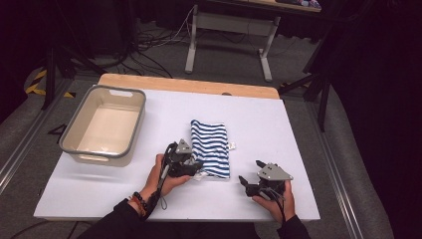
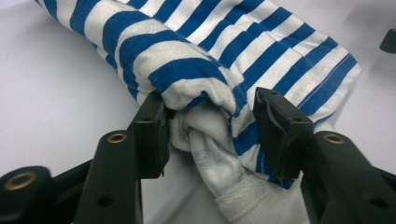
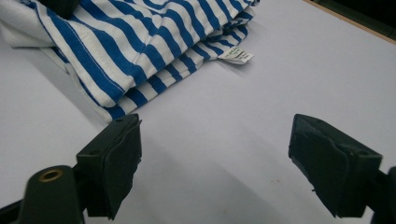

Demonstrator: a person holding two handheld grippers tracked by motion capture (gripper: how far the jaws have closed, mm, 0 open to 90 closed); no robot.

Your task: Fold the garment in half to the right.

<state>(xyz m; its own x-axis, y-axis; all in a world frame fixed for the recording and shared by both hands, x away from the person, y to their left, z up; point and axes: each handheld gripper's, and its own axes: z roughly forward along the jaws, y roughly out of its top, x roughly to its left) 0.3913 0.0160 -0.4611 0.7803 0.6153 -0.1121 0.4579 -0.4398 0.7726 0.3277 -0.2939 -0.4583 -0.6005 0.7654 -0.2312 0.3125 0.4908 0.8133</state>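
Observation:
A folded blue-and-white striped cloth (image 1: 211, 144) lies near the middle of the white table (image 1: 278, 124). My left gripper (image 1: 195, 167) is at the cloth's near-left corner. In the left gripper view its jaws (image 2: 210, 116) pinch a bunched fold of the cloth (image 2: 187, 56), with the white inner layer squeezed between the pads. My right gripper (image 1: 250, 172) rests to the right of the cloth, apart from it. Its jaws (image 3: 215, 140) stand wide open over bare table, and the cloth's edge (image 3: 130, 42) lies just beyond the left jaw.
An empty grey-rimmed tub (image 1: 134, 124) stands at the table's left. A small white label (image 3: 236, 56) sticks out from the cloth's right edge. Bare table surface stretches to the right and front. Beyond the table's wooden far edge (image 1: 189, 84) are a desk frame and cables on the floor.

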